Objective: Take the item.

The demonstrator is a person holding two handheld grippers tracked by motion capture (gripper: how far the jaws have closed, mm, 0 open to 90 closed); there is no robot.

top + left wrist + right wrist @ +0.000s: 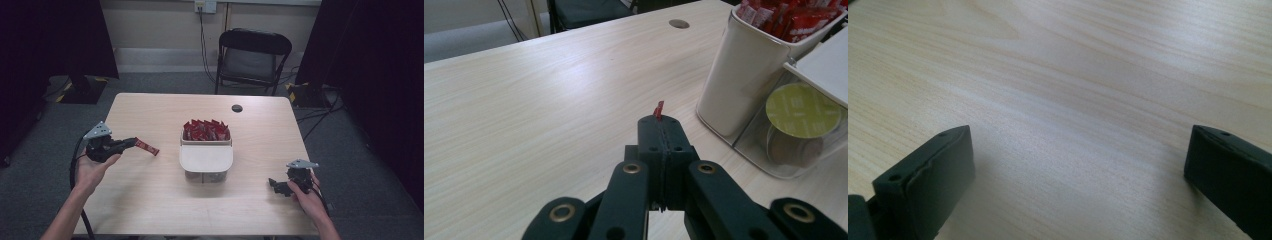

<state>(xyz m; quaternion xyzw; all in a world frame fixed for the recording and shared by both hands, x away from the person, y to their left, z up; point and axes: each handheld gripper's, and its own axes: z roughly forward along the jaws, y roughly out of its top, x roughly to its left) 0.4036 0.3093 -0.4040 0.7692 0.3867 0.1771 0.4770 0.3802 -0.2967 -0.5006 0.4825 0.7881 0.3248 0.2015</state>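
Pale wood table [150,200], a folding chair [252,57] behind it. At its centre stands a white organiser [206,160], its rear bin packed with red sachets [206,130]. The left gripper [131,143] is clamped on one red sachet [146,147], held left of the organiser (whether leaving or arriving, I cannot tell). The right gripper [274,185] rests low with jaws apart, holding nothing.

Left tongs [131,143] clamped tight; right tongs [274,185] spread wide, seemingly resting low
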